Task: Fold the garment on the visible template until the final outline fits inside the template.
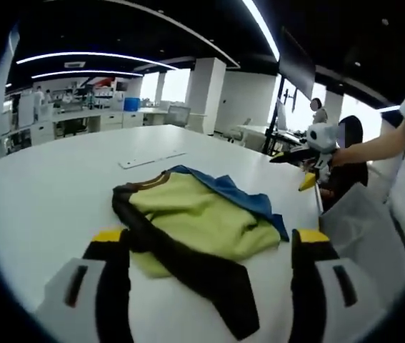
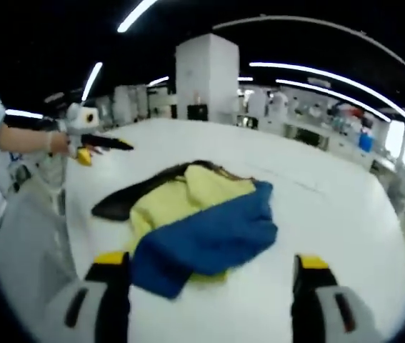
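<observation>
The fingers of the left gripper point(image 1: 213, 261) stand apart with nothing between them; each of the 2 is black with a yellow tip. The garment point(image 1: 198, 236) lies crumpled on the white worktop point(image 1: 52, 193) just ahead of the fingers, its black sleeve running down between them without touching either. The fingers of the right gripper point(image 2: 213, 286) are likewise spread and empty. In the right gripper view the garment point(image 2: 195, 229) lies ahead of them, its blue portion nearest and close to the left-hand finger; whether they touch cannot be told. The garment shows yellow, blue and black panels with a brown collar. No readable writing or brand is visible on it. Beyond the garment in the left gripper view, a flat white strip point(image 1: 151, 158) lies on the worktop.
</observation>
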The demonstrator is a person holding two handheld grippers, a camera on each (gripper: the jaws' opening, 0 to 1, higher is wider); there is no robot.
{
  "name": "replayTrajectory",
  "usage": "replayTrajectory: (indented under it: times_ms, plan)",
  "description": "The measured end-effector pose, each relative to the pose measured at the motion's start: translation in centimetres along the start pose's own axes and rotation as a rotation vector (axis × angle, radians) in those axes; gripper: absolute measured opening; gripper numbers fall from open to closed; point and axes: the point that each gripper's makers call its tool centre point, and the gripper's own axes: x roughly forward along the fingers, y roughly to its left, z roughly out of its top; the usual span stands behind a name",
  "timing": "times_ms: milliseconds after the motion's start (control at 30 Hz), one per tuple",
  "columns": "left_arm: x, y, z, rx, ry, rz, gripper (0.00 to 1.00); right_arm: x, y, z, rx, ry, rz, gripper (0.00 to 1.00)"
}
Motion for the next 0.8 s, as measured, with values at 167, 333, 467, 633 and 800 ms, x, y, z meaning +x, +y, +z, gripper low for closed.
replayTrajectory:
  times_ms: [167, 333, 467, 633, 800]
  plan:
    - [-0.5, -0.4, -0.8, -0.013, -0.003, 0.003, 0.91, 0.1, 4.4, -1.4, -0.145, 0.069, 0.093, 0.75]
    - [-1.1, -0.8, -1.3, -0.044, -0.006, 0.013, 0.91, 1.3, 7.1, -3.0, -0.153, 0.091, 0.146, 0.71]
    - [-1.4, -1.1, -1.2, -0.037, -0.004, 0.018, 0.91, 1.5, 8.0, -3.2, -0.161, 0.099, 0.163, 0.68]
    - [-1.6, -1.2, -1.6, -0.03, 0.001, 0.024, 0.9, 2.1, 8.7, -3.6, -0.198, 0.122, 0.189, 0.56]
    - [-1.8, -1.4, -1.9, -0.071, -0.022, 0.036, 0.9, 3.4, 10.3, -4.7, -0.264, 0.167, 0.221, 0.34]
